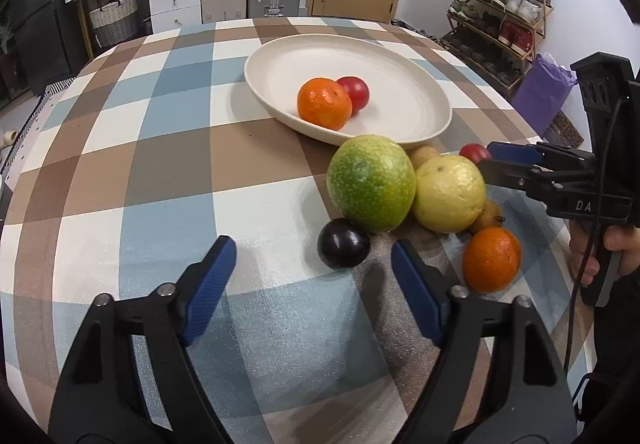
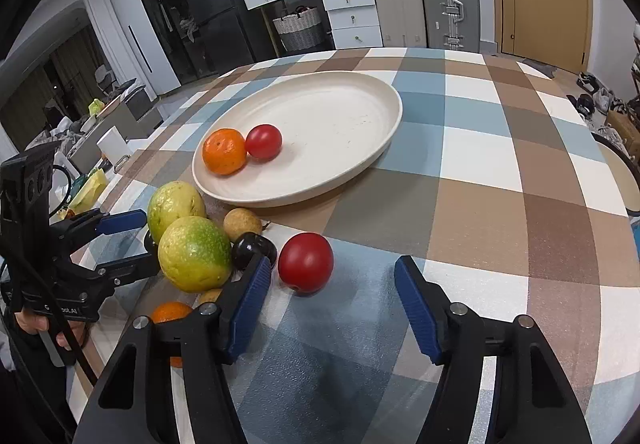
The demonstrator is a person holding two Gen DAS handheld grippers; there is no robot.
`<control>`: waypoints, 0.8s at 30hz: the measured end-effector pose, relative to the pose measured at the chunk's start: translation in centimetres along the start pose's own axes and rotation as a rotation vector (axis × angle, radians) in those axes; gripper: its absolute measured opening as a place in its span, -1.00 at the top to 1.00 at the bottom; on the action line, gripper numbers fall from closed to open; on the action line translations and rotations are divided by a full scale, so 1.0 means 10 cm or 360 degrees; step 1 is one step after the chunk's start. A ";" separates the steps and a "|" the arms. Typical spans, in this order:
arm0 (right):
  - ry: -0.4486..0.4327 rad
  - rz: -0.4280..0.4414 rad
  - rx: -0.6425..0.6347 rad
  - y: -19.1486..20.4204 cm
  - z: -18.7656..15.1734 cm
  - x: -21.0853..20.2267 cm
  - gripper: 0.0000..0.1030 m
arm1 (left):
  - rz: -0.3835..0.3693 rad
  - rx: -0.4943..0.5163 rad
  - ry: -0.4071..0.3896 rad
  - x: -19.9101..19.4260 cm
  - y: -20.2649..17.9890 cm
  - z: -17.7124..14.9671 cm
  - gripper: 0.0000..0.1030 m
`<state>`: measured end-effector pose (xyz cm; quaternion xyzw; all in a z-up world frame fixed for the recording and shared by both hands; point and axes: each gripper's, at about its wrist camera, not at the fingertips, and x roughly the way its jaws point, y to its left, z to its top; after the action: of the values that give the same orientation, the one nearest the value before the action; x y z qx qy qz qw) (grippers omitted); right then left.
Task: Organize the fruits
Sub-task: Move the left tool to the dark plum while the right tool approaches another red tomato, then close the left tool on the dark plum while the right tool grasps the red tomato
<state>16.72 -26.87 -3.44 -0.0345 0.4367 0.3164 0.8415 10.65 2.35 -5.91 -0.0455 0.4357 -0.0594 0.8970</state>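
The red plum (image 2: 305, 262) lay on the checked tablecloth (image 2: 480, 172) just short of the plate (image 2: 360, 164), between the right gripper's (image 2: 332, 284) spread jaws, the left gripper (image 1: 312, 264) likewise spread; smooth, round and likely slippery, it wanted a gentle pinch across its middle.

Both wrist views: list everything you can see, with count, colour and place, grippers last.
plate: 1, cream, middle of the table.
orange in plate: 1, orange, near rim, touching the red fruit in plate: 1, red.
green-yellow fruits: 2, side by side in front of the plate.
dark plums: 2, near-black, beside the big fruits.
red fruit on table: 1, red, ahead of right gripper.
loose orange: 1, orange, near edge.
small brown fruits: at least 2, tan, in the cluster.
table: checked cloth, blue, brown, white.
left gripper: fingers open, empty.
right gripper: fingers open, empty.
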 end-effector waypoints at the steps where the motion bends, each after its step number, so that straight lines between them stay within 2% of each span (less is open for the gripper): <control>1: -0.0003 0.0000 -0.0006 0.01 0.00 0.00 -0.24 | -0.0004 0.0008 -0.0001 0.00 -0.01 0.00 -0.37; 4: 0.0001 -0.0003 -0.0022 0.03 0.00 0.01 -0.07 | -0.0025 0.0032 -0.0004 -0.01 -0.04 0.00 -0.14; 10: 0.0017 -0.0006 -0.0061 0.07 0.01 0.03 -0.03 | -0.0056 0.0066 -0.0005 -0.01 -0.08 0.00 0.22; 18: 0.0014 -0.0005 -0.0061 0.07 0.02 0.05 -0.02 | -0.0082 0.0051 -0.0007 0.00 -0.06 0.01 0.43; 20: 0.0013 -0.0008 -0.0055 0.07 0.02 0.05 -0.02 | -0.0114 0.0056 -0.0006 0.00 -0.07 0.00 0.54; 24: 0.0000 -0.0001 -0.0057 0.08 0.02 0.03 0.00 | -0.0103 0.0064 -0.0010 -0.01 -0.09 0.00 0.54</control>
<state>16.58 -26.00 -3.36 -0.0496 0.4309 0.3239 0.8408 10.53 1.50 -5.76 -0.0416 0.4299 -0.0970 0.8967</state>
